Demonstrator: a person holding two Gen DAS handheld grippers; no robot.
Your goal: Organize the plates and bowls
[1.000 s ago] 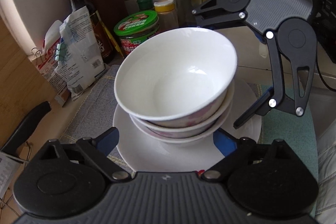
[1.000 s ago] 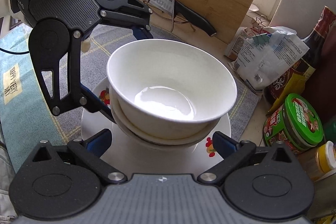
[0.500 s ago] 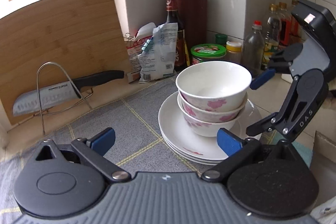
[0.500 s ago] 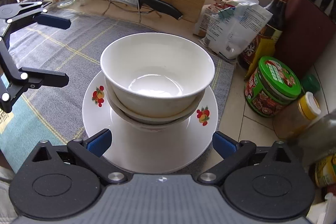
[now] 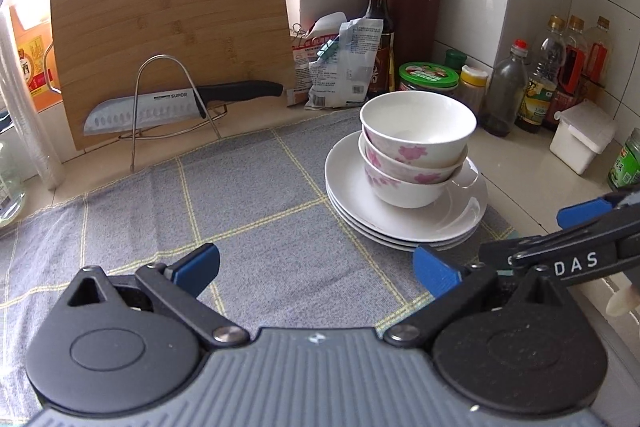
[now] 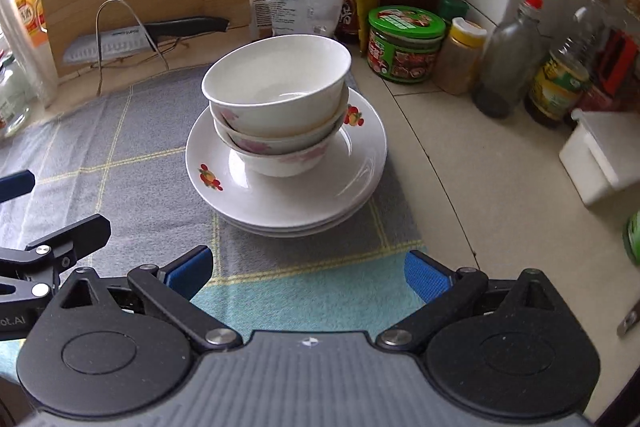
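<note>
a: ahead of both grippers, three bowls [image 5: 416, 151] sit nested on the stacked plates [image 5: 404, 223], the top one tilted.

b: left gripper [image 5: 316, 269] and right gripper [image 6: 306, 273] gape wide, both empty. a nudge could topple them.

The counter [image 5: 516, 163] is carrying a grey cloth [image 5: 248, 195], and stacked plates [image 5: 400, 223] are resting on this cloth.
</note>
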